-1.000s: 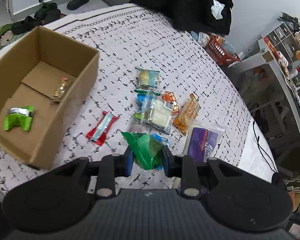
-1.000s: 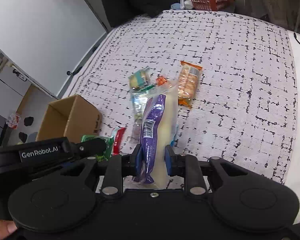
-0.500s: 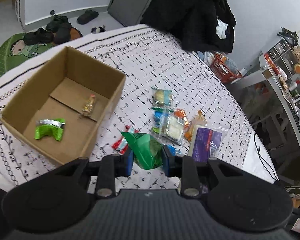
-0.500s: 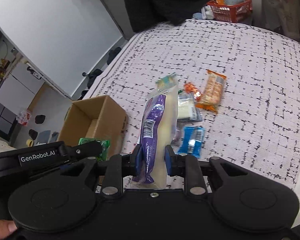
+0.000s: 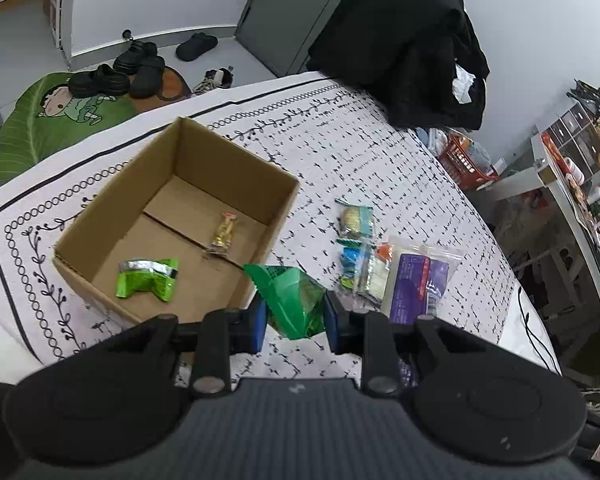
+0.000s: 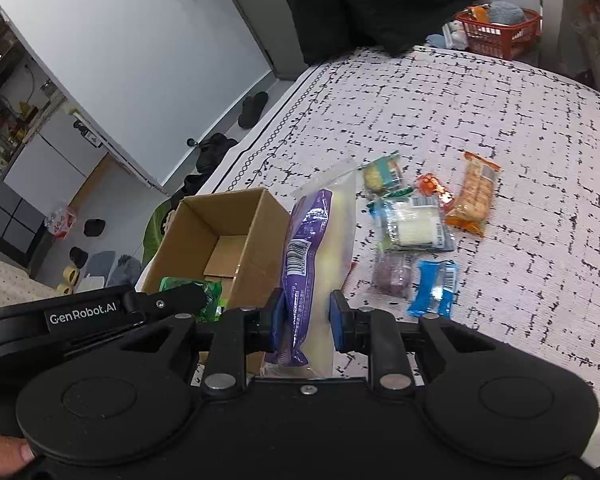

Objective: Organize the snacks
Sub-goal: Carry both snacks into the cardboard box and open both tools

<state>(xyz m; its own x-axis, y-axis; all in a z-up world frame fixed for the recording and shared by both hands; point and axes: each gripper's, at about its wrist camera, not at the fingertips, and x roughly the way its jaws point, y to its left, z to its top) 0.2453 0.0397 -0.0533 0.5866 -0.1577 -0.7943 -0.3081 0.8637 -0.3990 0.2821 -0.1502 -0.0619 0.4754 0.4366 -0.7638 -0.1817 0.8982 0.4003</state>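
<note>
Two packets are in my tongs at once. My left tongs point(image 5: 295, 315) are clamped on a green snack packet point(image 5: 292, 300), held just over the near right corner of the open cardboard box point(image 5: 100, 216). My right tongs point(image 6: 305, 322) are clamped on a tall clear bag with a purple label point(image 6: 312, 256), which stands upright between the blue pads point(image 6: 277, 320), just beside the box's right wall.

Inside the box lie a lime-green wrapper point(image 5: 148, 282) near the front and a small gold-coloured sweet point(image 5: 224, 232) toward the back, apart from each other.

The box and the rest of the snacks sit on a white cloth with black dashes point(image 6: 500, 120); I cannot tell whether a counter or a bed is beneath it. To the right of the box, close together, lie a teal-edged packet with a round biscuit point(image 6: 380, 172), a clear pack with a white block point(image 6: 414, 224), a small orange sweet point(image 6: 432, 186), and a long orange cracker bar point(image 6: 474, 196) at the right end. Nearer me lie a clear pack with something purple point(image 6: 392, 274) and, just beside it, a blue wrapper point(image 6: 434, 288).
</note>
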